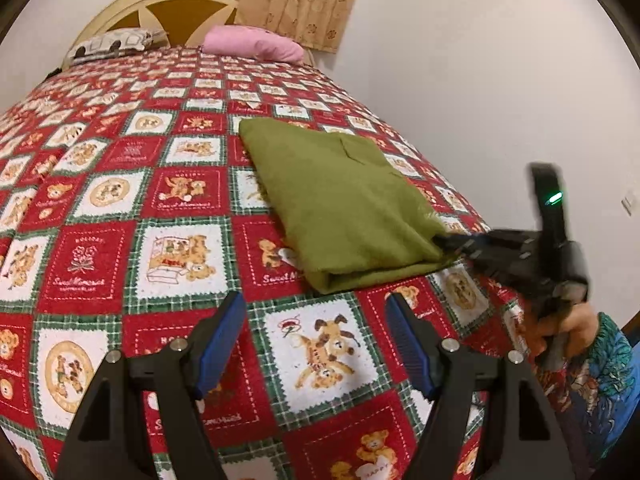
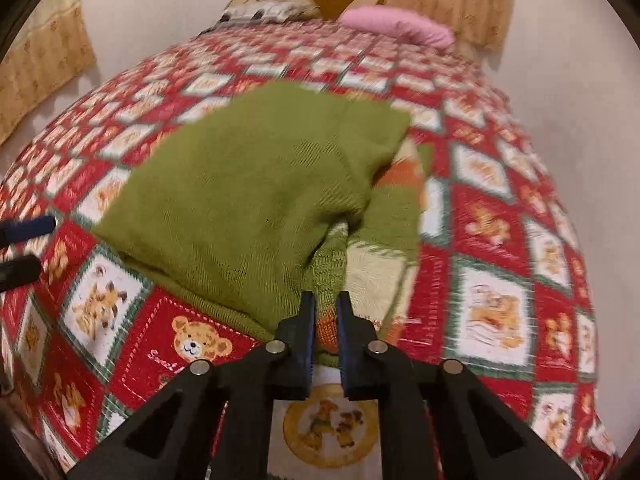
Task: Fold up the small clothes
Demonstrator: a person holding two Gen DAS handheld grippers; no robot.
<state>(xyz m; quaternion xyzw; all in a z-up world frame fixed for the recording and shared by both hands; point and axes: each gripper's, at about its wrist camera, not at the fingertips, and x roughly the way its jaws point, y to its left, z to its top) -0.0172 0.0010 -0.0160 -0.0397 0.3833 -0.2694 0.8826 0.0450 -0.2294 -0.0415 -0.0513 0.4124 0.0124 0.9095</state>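
Note:
An olive green knit garment (image 1: 340,196) lies folded on the red teddy-bear quilt (image 1: 120,200). My left gripper (image 1: 316,316) is open and empty, hovering over the quilt just in front of the garment's near fold. My right gripper (image 1: 444,242) pinches the garment's near right corner. In the right wrist view the right gripper (image 2: 324,300) is shut on that corner of the garment (image 2: 248,184), lifting the upper layer; striped green, orange and cream fabric (image 2: 400,184) shows beneath it. The left gripper's fingertips (image 2: 28,228) show at the left edge.
A pink pillow (image 1: 256,46) and a patterned pillow (image 1: 116,42) lie at the headboard (image 1: 180,0). A white wall (image 1: 480,80) runs close along the bed's right side. A beige curtain (image 1: 304,4) hangs behind. The person's hand and sleeve (image 1: 592,352) are at right.

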